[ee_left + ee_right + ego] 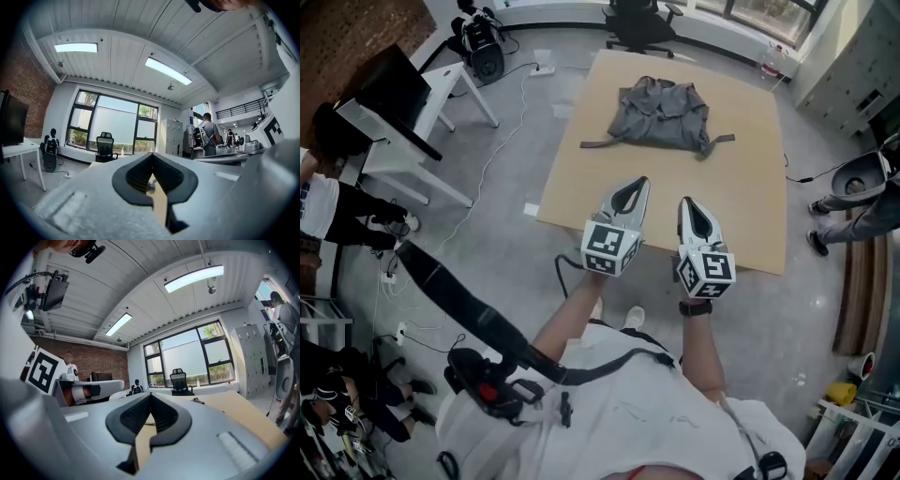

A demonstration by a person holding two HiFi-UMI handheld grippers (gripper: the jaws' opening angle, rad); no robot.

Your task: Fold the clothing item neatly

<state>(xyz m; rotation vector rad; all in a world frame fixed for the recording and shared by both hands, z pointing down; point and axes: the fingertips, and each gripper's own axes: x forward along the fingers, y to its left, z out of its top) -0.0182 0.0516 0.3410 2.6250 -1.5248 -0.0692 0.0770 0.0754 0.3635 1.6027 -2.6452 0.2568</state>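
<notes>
Closed left tongs (638,186) and right tongs (686,203) point level.

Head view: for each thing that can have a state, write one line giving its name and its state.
Grey garment: rumpled, lying on the table, not held.
Left gripper: shut, empty, over the table's near edge.
Right gripper: shut, empty, beside the left gripper.
Office chair: unoccupied, beyond the table.

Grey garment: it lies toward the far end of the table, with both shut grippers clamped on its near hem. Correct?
No. The grey garment does lie toward the far end of the table, but the left gripper and right gripper are shut on nothing, by the near edge, well short of the garment, as the head view shows.
</notes>
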